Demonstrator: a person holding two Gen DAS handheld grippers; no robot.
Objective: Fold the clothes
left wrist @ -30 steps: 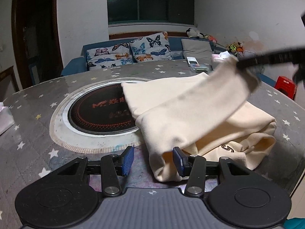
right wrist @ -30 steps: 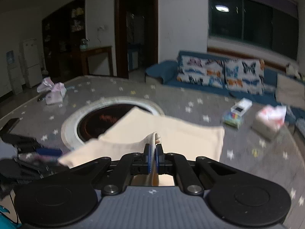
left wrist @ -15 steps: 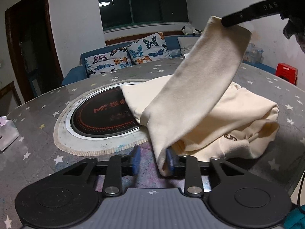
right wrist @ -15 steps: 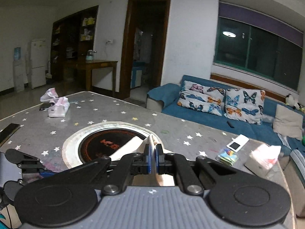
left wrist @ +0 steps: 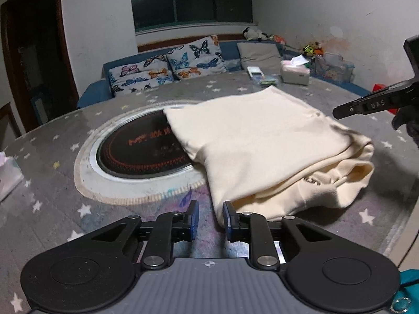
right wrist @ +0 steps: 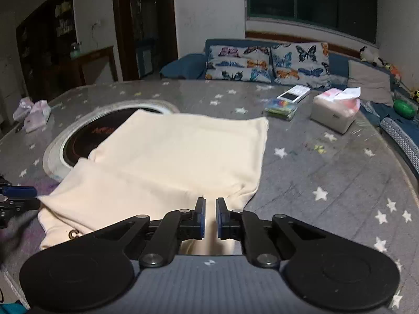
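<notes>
While the cream garment is lying folded on the grey star-print table, both grippers are sitting apart from it w/ nothing between their pads. The left gripper is hovering low at the near edge of the cloth, jaws parted w/ a clear gap; its right pad is just beside the garment's near corner, contact can't be told. The right gripper is also standing w/ jaws parted, a narrower gap, looking down on the near fold of the garment; cloth is showing behind the gap but isn't being pinched.

The garment is lying in several layers: a flat top panel over a bunched lower layer showing a small dark printed mark at the near-right side in the left view. Its far-left corner is overlapping the round black cooktop inset in the table's middle, which is ringed in white.

In the left view, the right gripper's black finger is sticking in from the right, above the garment's right edge. In the right view, the left gripper's blue pad is peeking in at the left edge, next to the cloth's near-left corner.

Further back on the table: a tissue box, a white phone-like device, a small colourful pack. A blue sofa w/ butterfly cushions is standing behind the table.
</notes>
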